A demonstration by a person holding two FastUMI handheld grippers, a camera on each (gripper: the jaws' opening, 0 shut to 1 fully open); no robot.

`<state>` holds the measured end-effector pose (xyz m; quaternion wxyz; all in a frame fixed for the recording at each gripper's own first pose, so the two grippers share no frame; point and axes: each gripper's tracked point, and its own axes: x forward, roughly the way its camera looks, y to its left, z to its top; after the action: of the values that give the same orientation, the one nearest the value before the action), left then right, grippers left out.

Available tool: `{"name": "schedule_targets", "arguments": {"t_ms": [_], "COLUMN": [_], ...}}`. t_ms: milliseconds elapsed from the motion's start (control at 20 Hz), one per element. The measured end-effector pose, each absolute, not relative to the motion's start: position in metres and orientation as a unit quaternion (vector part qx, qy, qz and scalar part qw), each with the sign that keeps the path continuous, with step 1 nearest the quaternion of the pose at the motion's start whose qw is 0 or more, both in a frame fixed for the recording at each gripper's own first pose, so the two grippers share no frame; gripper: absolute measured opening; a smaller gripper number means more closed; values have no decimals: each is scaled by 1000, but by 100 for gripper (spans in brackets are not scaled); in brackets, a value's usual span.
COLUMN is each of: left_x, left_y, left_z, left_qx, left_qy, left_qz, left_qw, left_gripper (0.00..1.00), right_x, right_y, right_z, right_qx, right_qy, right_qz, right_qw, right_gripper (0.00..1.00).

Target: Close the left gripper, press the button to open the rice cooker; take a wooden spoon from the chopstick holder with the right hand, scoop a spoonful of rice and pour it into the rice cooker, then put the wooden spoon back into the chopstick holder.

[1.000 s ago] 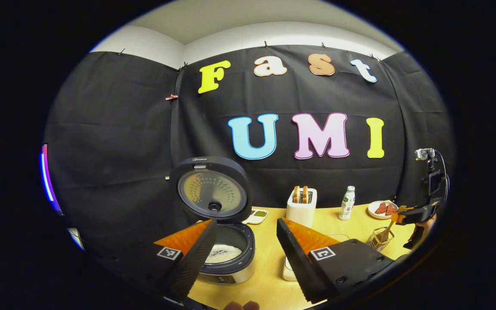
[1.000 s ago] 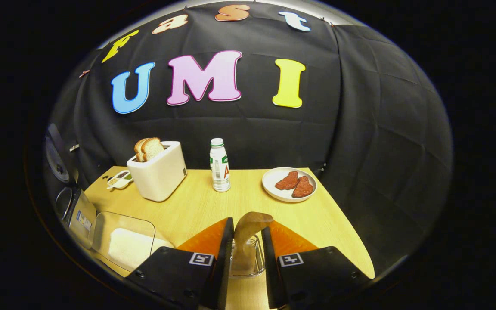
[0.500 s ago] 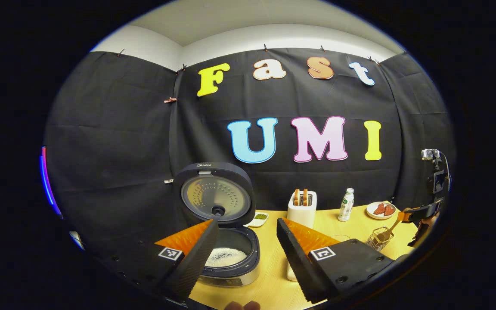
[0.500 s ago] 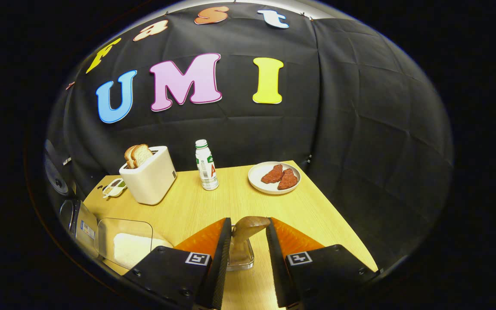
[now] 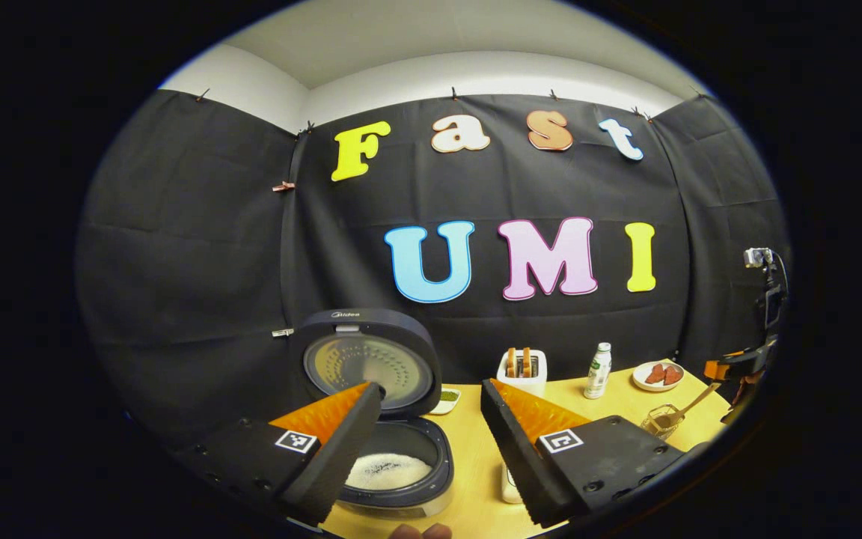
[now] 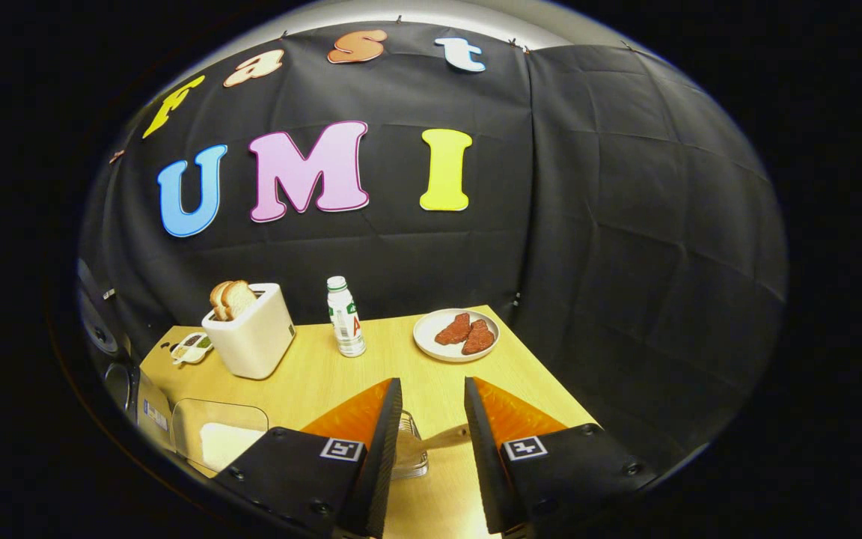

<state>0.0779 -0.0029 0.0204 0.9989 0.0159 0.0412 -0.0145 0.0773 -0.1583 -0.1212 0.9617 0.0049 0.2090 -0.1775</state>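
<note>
Wooden spoon in chopstick holder, seemingly below right tongs

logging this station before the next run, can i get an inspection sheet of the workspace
surface: wooden table, no spills seen.
job's things: rice cooker lid up, rice in pot; wooden spoon leaning in chopstick holder; clear rice container.
clutter: toaster with bread, bottle, plate of meat, small dish.
grippers: left gripper open above the cooker; right gripper open, fingers off the spoon.
cables: nothing seen.
surroundings: black cloth wall.
</note>
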Motion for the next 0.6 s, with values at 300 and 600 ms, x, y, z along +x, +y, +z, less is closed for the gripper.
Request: {"name": "schedule_targets", "arguments": {"t_ms": [300,600], "left_x": [135,193], "left_y": [28,41], "left_z": [47,73], "left_qx": [25,-4], "left_qy": [11,-9], "left_qz": [-5,-34], "left_qw": [1000,999], "left_gripper": [92,95], "right_x": [74,73], "right_y": [-117,-80], "right_z": [-109,-85], "right_qx": [9,6], "right_qy": [197,157], "right_qz": [-153,-135], "right_qw": [968,978], "right_gripper": [53,53]}}
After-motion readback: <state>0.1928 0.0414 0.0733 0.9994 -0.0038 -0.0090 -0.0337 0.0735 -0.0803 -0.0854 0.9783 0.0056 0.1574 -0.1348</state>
